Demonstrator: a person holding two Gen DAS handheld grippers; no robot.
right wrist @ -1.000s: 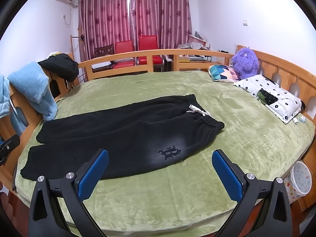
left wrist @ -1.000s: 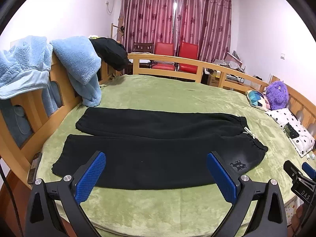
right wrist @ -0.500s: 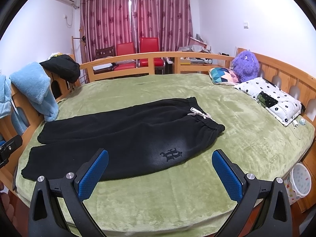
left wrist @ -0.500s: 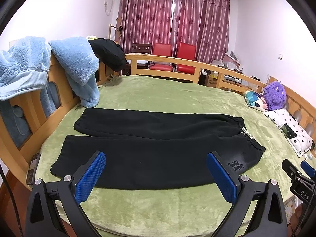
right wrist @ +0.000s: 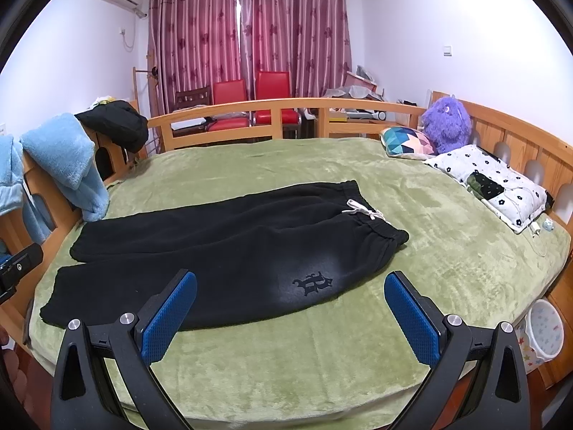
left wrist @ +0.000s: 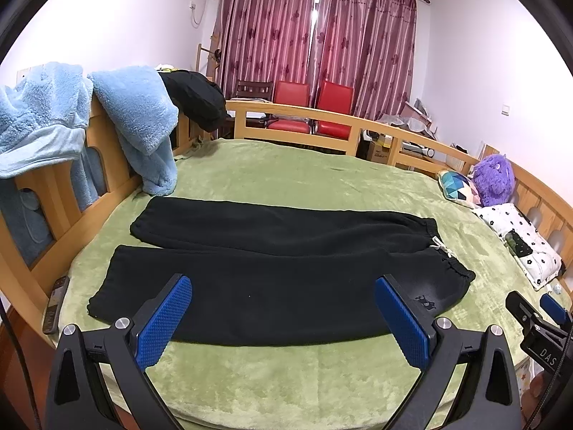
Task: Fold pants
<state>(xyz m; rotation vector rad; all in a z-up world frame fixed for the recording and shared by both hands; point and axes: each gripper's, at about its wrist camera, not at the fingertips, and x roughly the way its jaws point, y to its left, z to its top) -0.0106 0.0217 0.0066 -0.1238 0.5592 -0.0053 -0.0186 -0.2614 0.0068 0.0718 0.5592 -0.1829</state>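
Black pants (left wrist: pixel 272 276) (right wrist: pixel 222 247) lie flat on the green blanket, legs side by side pointing left, waistband with a white drawstring (right wrist: pixel 361 211) at the right. A dark emblem (right wrist: pixel 313 283) marks the near hip. My left gripper (left wrist: pixel 283 317) hovers open above the near leg's front edge, nothing between its blue pads. My right gripper (right wrist: pixel 290 313) is also open, held over the blanket just in front of the hip area. The right gripper's body (left wrist: pixel 537 326) shows at the right edge of the left wrist view.
The bed (right wrist: pixel 447 251) has a wooden rail all round. Light blue fleece garments (left wrist: pixel 136 122) and a dark jacket (left wrist: pixel 195 98) hang on the left rail. Pillows (right wrist: pixel 490 186) and a purple plush toy (right wrist: pixel 446 125) lie at the right. A remote (left wrist: pixel 55 302) rests at the left edge.
Both grippers have risen and drawn back a little, so the pants sit slightly lower and farther in view. The pants have not moved; both grippers stay open.
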